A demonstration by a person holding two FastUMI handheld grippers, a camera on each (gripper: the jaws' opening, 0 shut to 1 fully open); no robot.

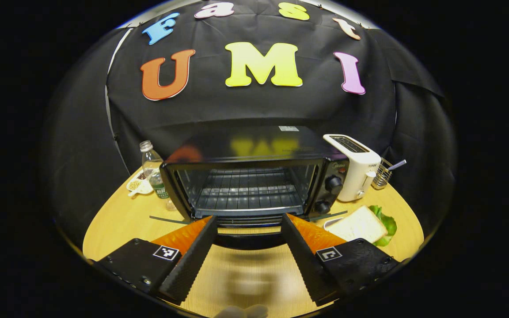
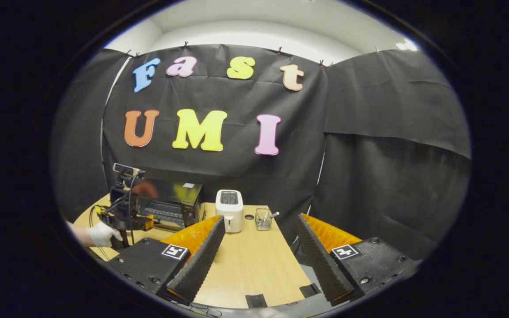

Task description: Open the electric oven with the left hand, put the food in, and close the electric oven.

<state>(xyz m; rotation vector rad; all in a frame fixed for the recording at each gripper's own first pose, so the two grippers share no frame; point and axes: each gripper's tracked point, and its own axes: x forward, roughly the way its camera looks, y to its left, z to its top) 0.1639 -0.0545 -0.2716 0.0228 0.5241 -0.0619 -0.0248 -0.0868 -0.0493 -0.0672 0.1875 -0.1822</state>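
Note:
The black electric oven (image 1: 254, 176) stands in the middle of the wooden table (image 1: 117, 221), its door folded down and the wire rack (image 1: 245, 190) bare inside. My left gripper (image 1: 248, 218) is open in front of it, and the door's dark handle (image 1: 248, 240) lies between the two fingers without being pinched. The food, a bread slice (image 1: 358, 224) on lettuce, rests to the right of the oven. In the right gripper view my right gripper (image 2: 261, 218) hangs open and holds nothing above the table's right end, far from the oven (image 2: 170, 204).
A white toaster (image 1: 354, 165) and a wire basket (image 1: 382, 174) stand right of the oven. A plastic bottle (image 1: 153, 170) and a small dish (image 1: 137, 183) sit to its left. A gloved hand (image 2: 102, 233) holds the left gripper (image 2: 124, 220) by the oven.

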